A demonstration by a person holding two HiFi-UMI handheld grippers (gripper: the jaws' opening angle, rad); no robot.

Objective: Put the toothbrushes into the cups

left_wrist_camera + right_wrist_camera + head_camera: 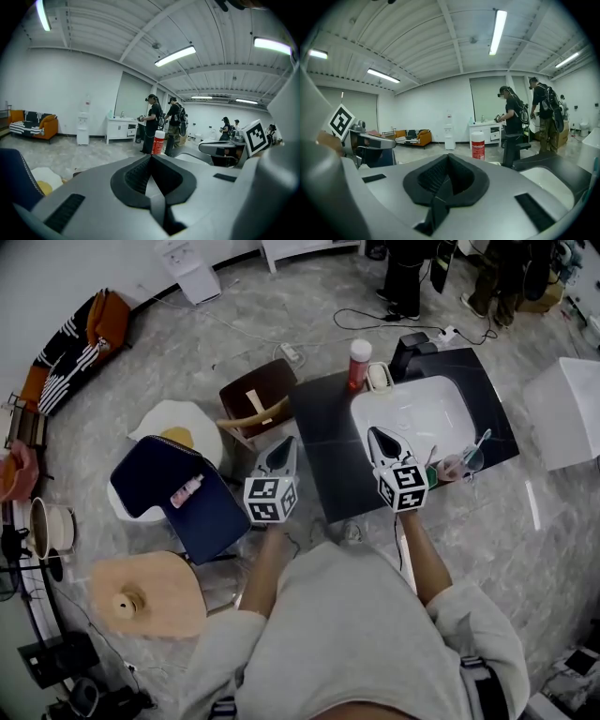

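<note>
In the head view a white sink (412, 413) sits in a dark counter (323, 432). At the sink's right front corner stand a pinkish cup (453, 467) and a clear cup (473, 459) with a teal toothbrush (482, 440) in it. A green item (431, 477) partly shows behind my right gripper's marker cube. My right gripper (376, 432) hangs over the sink's front left edge, shut and empty (448, 156). My left gripper (284, 442) is left of the counter, also shut with nothing in it (151, 155).
A red bottle with a white cap (359, 364) and a black faucet (412, 345) stand behind the sink. Left of the counter are a brown stool (258, 395), a navy seat (178, 493) with a pink tube, and a round wooden stool (150, 592). People stand at the back.
</note>
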